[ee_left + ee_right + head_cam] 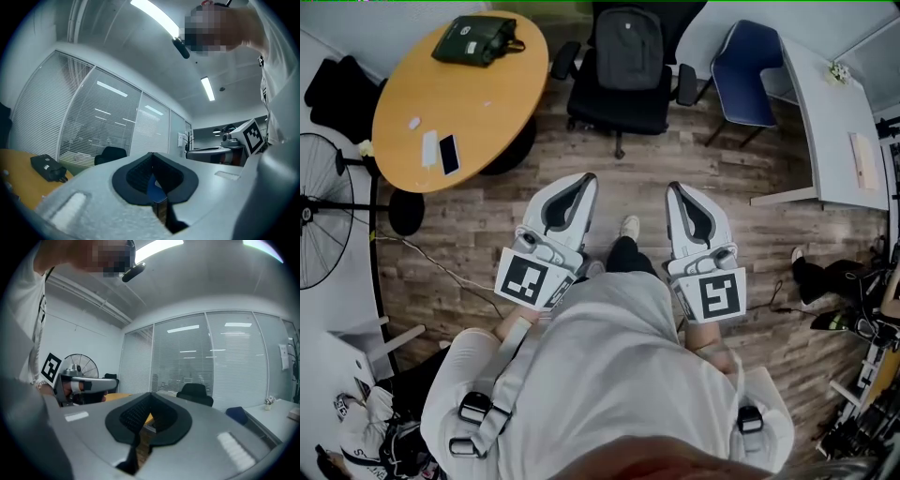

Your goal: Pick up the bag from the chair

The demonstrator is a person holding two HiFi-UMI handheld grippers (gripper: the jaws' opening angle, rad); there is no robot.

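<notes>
Approach step: left gripper [584,181] and right gripper [676,189] both empty, jaws pressed together, well apart from the grey bag [628,47] upright on the black chair [619,108] seat. Next: close in, spread jaws, grab its top

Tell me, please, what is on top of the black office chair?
A dark grey backpack stands upright on the black office chair, against its backrest. It covers most of the backrest and the rear of the seat, so anything behind it cannot be seen.
</notes>
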